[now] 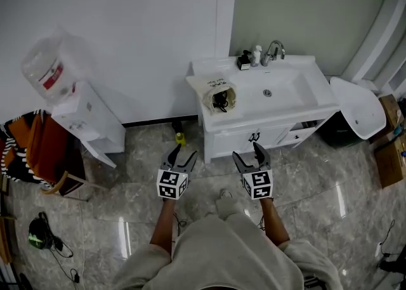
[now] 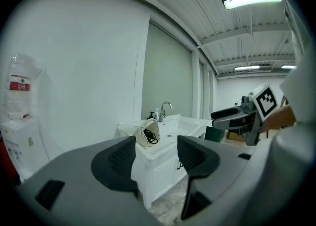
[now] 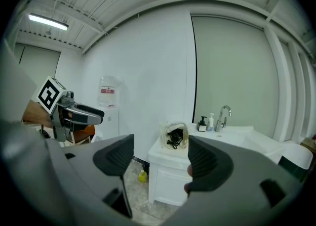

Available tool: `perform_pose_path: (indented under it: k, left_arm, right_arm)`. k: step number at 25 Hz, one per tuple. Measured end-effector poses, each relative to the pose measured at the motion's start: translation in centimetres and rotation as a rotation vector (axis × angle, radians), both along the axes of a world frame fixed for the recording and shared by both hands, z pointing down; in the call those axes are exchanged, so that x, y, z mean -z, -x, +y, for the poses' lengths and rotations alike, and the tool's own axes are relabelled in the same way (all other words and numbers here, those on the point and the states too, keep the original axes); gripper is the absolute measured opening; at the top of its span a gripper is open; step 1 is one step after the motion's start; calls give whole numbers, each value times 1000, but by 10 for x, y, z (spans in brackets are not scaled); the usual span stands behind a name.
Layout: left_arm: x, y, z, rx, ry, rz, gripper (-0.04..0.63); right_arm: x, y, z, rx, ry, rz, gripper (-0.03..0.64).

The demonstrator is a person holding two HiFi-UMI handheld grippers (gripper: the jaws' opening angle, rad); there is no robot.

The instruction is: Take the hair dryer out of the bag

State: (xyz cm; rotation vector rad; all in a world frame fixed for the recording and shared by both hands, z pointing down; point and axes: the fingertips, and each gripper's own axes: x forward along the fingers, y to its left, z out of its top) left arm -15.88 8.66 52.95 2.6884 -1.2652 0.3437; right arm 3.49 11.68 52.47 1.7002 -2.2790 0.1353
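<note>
So both grippers are just held out in front of the person over the marble-look floor (image 1: 317, 187), well short of the white vanity (image 1: 266, 131). The left gripper (image 1: 183, 153) has its jaws spread apart with nothing between them, and it's the same with the right gripper (image 1: 247, 153): wide open and empty. The two sit side by side at about the same height, near each other but not touching. The bag (image 1: 219, 95) is a cream-coloured pouch on the left end of the vanity top, beside the sink basin (image 1: 279, 92), with its mouth open toward the near side. The hair dryer (image 1: 221, 101) is inside it. All I can really make out is something black with loops of cord. At the far edge of the basin there's a chrome faucet (image 1: 274, 51) and a couple of small pump bottles (image 1: 250, 59). Left of the vanity, against the wall, stands a white water dispenser (image 1: 89, 120) with its jug (image 1: 49, 66) on top, and a little yellow bottle (image 1: 181, 138) sits on the floor between the two.
</note>
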Motion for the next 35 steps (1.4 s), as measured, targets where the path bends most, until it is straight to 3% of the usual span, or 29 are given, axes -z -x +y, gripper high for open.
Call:
perform_pose_path:
  k: [10,16,35]
  left_arm:
    - [-16,2,-34,40,17,-24,249]
    - [-18,2,-84,81,18,-29,249]
    - [-36,-72,-271,87,93,-47,250]
  right_arm:
    - [-21,1,-49,38,14,-27,325]
    - [-26,3,-108,81,16,-35,325]
    - [-43,-35,-311,175,92,-38,324]
